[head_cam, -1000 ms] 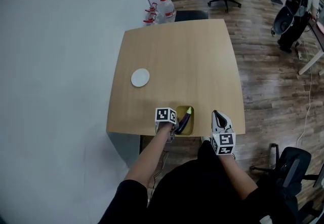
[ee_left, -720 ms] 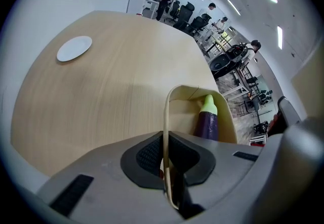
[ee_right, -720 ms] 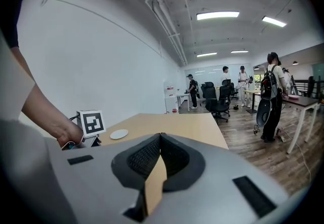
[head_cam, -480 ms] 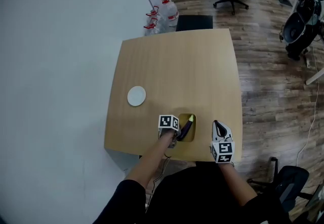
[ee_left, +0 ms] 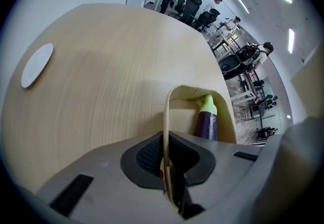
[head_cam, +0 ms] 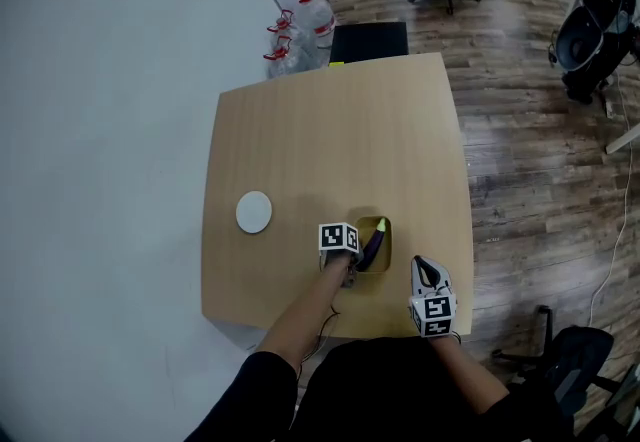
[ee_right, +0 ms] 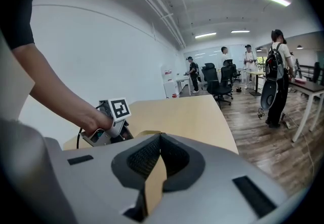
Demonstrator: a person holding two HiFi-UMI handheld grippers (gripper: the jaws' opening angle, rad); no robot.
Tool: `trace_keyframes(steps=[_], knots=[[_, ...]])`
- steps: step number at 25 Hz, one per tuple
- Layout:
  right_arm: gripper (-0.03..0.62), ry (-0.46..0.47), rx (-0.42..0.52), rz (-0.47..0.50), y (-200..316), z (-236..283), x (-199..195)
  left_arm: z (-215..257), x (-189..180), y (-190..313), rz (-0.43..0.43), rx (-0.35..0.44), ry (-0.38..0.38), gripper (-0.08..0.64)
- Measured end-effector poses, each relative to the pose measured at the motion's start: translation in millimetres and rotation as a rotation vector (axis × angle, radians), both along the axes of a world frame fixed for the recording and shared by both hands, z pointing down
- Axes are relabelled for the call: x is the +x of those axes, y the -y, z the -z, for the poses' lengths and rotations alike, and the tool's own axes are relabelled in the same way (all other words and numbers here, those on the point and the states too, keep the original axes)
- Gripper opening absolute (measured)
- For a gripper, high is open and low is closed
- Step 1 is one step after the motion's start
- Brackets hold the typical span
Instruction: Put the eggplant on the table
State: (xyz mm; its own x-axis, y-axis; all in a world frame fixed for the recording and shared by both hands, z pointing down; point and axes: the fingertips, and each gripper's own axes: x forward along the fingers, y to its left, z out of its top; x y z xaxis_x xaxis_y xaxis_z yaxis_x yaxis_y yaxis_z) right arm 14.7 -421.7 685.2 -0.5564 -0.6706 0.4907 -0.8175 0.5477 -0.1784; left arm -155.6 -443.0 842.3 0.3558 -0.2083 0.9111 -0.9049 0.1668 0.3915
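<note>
A purple eggplant (head_cam: 372,245) with a green tip stands slanted inside a tan thin-walled container (head_cam: 362,222) on the wooden table (head_cam: 330,150). My left gripper (head_cam: 351,259) is shut on the container's near rim. In the left gripper view the rim (ee_left: 174,91) runs straight into the closed jaws of that gripper (ee_left: 166,167), and the eggplant (ee_left: 206,121) leans at the right inside wall. My right gripper (head_cam: 418,265) hovers just right of the container, apart from it. Its jaws (ee_right: 159,139) are together, and only a tan strip shows in the gap below them.
A white disc (head_cam: 254,212) lies on the table's left part. A black chair (head_cam: 370,35) stands at the far edge, with water jugs (head_cam: 285,35) beside it. Another chair (head_cam: 575,350) is at my right. Several people stand far off in the room (ee_right: 278,66).
The left gripper has brought the container with the eggplant from the table's near edge further in over the table. The right gripper has followed alongside, still shut.
</note>
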Motion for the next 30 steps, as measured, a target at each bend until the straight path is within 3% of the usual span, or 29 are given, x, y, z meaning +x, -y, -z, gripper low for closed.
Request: trace_keyframes(steps=[9, 15, 19, 22, 30], knots=[[0.059, -0.024, 0.023, -0.075, 58, -8, 41, -24, 10, 27, 0.019, -0.017, 0.045, 0.018], [0.058, -0.036, 0.010, -0.008, 49, -12, 27, -29, 10, 33, 0.030, -0.015, 0.045, 0.020], [0.059, -0.029, -0.010, -0.006, 38, -15, 19, -25, 9, 40, 0.066, 0.030, 0.015, 0.021], [0.058, -0.023, -0.010, -0.004, 33, -15, 15, -18, 11, 43, 0.088, 0.055, -0.027, 0.083], [0.059, -0.024, 0.031, -0.034, 15, 1, 17, 21, 7, 24, 0.077, 0.145, -0.075, 0.095]])
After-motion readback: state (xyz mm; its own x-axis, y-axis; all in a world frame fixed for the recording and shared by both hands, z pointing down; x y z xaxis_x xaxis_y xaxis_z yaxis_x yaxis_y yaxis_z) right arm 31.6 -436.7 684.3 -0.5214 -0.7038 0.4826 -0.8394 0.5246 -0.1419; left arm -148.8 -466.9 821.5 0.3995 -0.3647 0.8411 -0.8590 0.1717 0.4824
